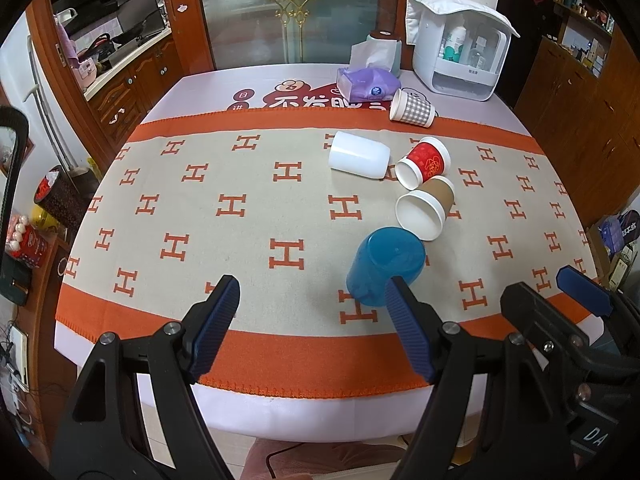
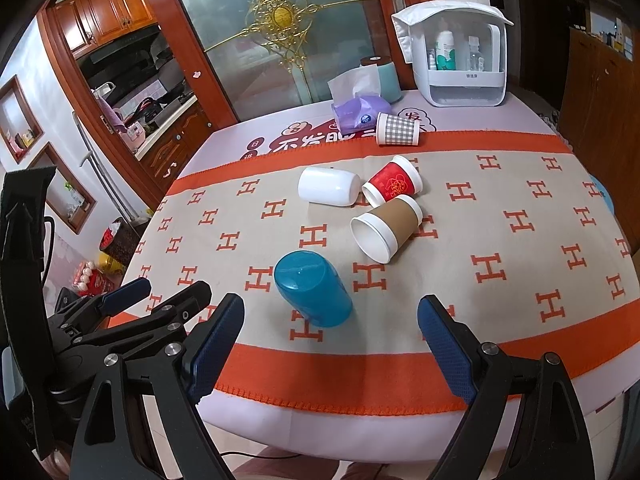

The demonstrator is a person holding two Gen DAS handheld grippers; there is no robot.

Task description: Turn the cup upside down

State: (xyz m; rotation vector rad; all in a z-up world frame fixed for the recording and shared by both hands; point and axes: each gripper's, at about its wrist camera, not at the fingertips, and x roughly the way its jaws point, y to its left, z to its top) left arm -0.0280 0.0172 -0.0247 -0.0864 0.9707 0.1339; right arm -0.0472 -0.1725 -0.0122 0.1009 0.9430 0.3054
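A blue plastic cup [image 1: 382,268] [image 2: 312,290] stands upside down on the patterned cloth near the front edge. Behind it lie a brown-sleeved paper cup [image 1: 426,208] [image 2: 386,226], a red paper cup [image 1: 424,162] [image 2: 394,186], a white plastic cup [image 1: 359,155] [image 2: 329,186] and a checked paper cup [image 1: 412,107] [image 2: 398,129], all on their sides. My left gripper [image 1: 312,294] is open and empty, just left of the blue cup. My right gripper [image 2: 330,318] is open and empty, with the blue cup just beyond its fingertips.
A purple tissue pack [image 1: 366,82] [image 2: 356,110], a teal canister [image 2: 386,76] and a white storage box with bottles [image 1: 460,46] [image 2: 460,60] stand at the table's back. The table's front edge [image 1: 320,412] lies below the grippers. Wooden cabinets [image 1: 580,120] flank the right.
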